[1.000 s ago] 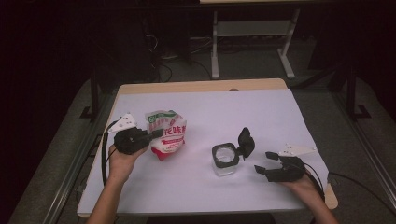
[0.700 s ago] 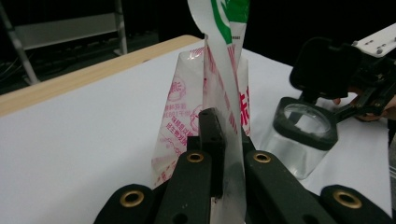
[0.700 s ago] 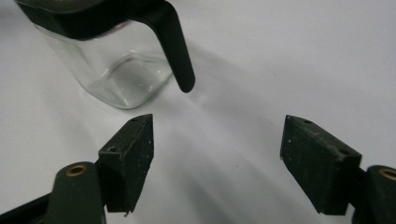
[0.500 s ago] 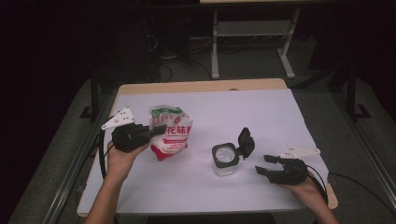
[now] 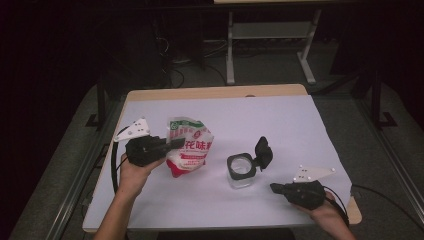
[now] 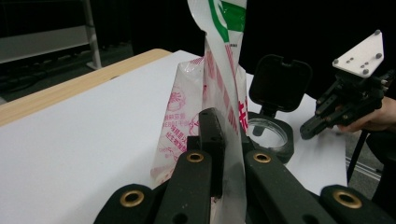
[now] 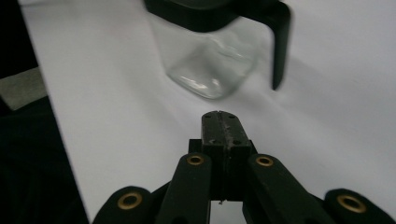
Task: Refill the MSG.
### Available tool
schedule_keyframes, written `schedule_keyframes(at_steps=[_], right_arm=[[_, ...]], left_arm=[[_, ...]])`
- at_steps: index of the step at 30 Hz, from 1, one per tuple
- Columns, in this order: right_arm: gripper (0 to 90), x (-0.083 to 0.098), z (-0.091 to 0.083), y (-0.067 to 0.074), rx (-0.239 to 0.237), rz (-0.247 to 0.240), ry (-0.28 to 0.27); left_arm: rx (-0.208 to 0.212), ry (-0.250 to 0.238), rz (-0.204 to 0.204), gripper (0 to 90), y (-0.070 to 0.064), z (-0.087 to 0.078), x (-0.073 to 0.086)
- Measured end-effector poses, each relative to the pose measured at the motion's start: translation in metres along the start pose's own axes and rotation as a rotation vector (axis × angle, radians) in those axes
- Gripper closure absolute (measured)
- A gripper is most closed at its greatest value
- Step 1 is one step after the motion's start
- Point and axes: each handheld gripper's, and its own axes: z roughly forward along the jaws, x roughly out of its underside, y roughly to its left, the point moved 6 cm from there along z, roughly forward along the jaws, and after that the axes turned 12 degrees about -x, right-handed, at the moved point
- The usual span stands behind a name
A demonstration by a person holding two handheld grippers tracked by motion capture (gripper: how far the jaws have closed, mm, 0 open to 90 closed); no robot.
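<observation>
left gripper (image 5: 172, 144) clamped on one bag (image 5: 192, 150), right gripper (image 5: 275, 188) just closed empty, one jar (image 5: 241, 171)

Red-and-green printed plastic bag (image 5: 189, 148), upright, lifted at one edge; beside it, clear glass jar (image 5: 241, 173), black lid (image 5: 263, 151) flipped open.

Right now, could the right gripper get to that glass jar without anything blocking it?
Probably yes. The right gripper, jaws shut with nothing between them, points at the jar across bare table; the jar's flipped-open lid stands on the far side.

Bag (image 6: 219, 28) top cut off by upper edge; jar (image 7: 210, 60) blurred, lid cropped.
</observation>
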Motion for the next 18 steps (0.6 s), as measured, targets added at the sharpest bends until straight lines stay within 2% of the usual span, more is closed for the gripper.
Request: schedule_keyframes(at_steps=[8,10,11,18], right_arm=[[89.6,-0.017,0.015,0.024,-0.066,-0.056,-0.009],[89.7,-0.021,0.019,0.028,-0.079,-0.061,-0.012],[89.7,-0.026,0.023,0.032,-0.091,-0.08,-0.018],[89.7,-0.041,0.036,0.042,-0.119,-0.099,-0.027]], left_arm=[[0.041,-0.035,-0.024,90.0,-0.003,-0.005,-0.006],[0.045,-0.042,-0.02,90.0,-0.004,-0.007,-0.008],[0.05,-0.038,-0.017,90.0,-0.004,-0.008,-0.009],[0.07,-0.065,-0.036,90.0,-0.004,-0.017,-0.014]])
